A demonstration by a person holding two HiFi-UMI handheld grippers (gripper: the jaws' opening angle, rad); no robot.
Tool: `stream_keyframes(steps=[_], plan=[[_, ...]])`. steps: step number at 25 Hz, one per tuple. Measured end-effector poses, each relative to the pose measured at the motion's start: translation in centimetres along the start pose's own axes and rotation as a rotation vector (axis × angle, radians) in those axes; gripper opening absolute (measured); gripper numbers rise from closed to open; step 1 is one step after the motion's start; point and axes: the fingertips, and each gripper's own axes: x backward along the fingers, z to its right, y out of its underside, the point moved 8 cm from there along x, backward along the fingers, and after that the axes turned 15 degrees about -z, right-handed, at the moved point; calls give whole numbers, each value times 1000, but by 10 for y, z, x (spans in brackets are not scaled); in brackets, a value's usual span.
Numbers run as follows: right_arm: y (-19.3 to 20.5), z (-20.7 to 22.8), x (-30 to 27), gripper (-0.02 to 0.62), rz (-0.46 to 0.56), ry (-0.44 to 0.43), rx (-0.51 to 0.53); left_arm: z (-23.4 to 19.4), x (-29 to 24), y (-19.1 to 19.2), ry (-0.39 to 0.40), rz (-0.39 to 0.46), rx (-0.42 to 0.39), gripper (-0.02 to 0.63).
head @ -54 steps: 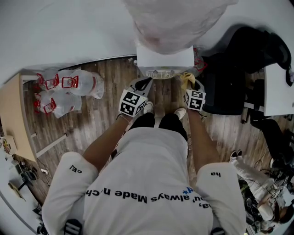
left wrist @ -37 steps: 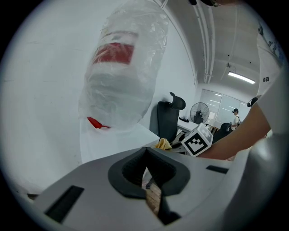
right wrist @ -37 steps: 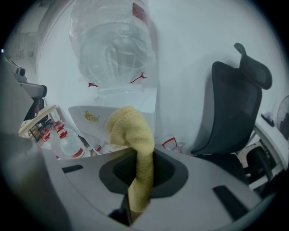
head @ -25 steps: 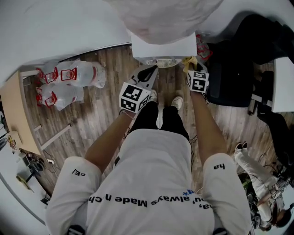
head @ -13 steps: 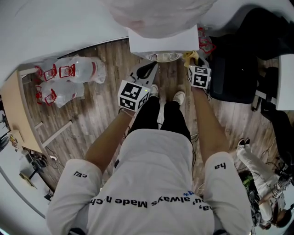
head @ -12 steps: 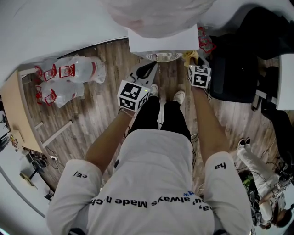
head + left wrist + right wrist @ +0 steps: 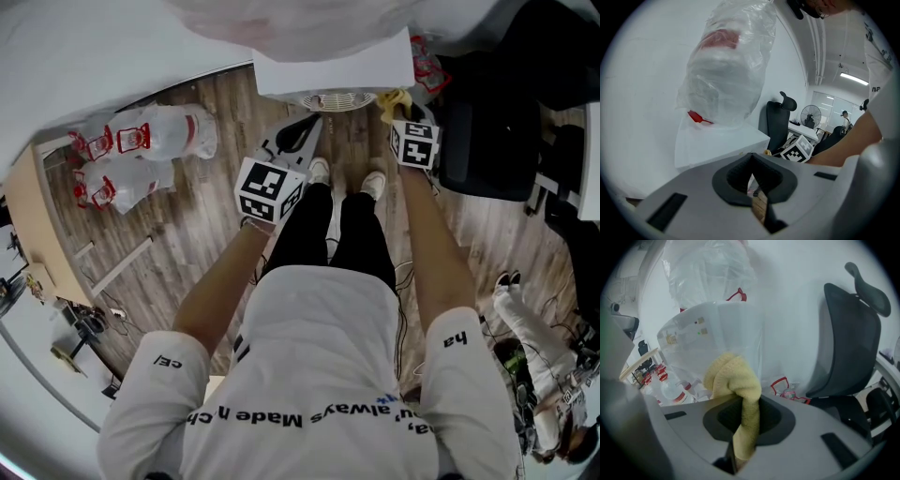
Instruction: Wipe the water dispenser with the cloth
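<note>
The white water dispenser (image 7: 330, 67) stands against the wall ahead, and its bottle (image 7: 309, 21) on top is wrapped in clear plastic. My right gripper (image 7: 398, 111) is shut on a yellow cloth (image 7: 393, 97), held at the dispenser's front right corner. In the right gripper view the cloth (image 7: 736, 380) bunches out of the jaws just in front of the dispenser's body (image 7: 717, 333). My left gripper (image 7: 298, 134) hovers below the dispenser's front, jaws shut with nothing between them (image 7: 752, 180). The left gripper view looks up at the dispenser (image 7: 717, 143) and the bagged bottle (image 7: 726, 70).
A black office chair (image 7: 487, 131) stands close on the dispenser's right, also in the right gripper view (image 7: 848, 348). Bagged water bottles with red handles (image 7: 141, 155) lie on the wooden floor to the left. A wooden shelf (image 7: 28, 234) runs along the far left.
Both grippers have moved forward toward the dispenser. The right one carried the cloth up to its front right corner. My head has leaned further over.
</note>
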Motion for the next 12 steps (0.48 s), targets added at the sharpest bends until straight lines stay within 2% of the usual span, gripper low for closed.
stream_keyframes(steps=[12], plan=[[15,6,-26,57,-14,-26,-16,4,-21,16,18,-25,-18,17]])
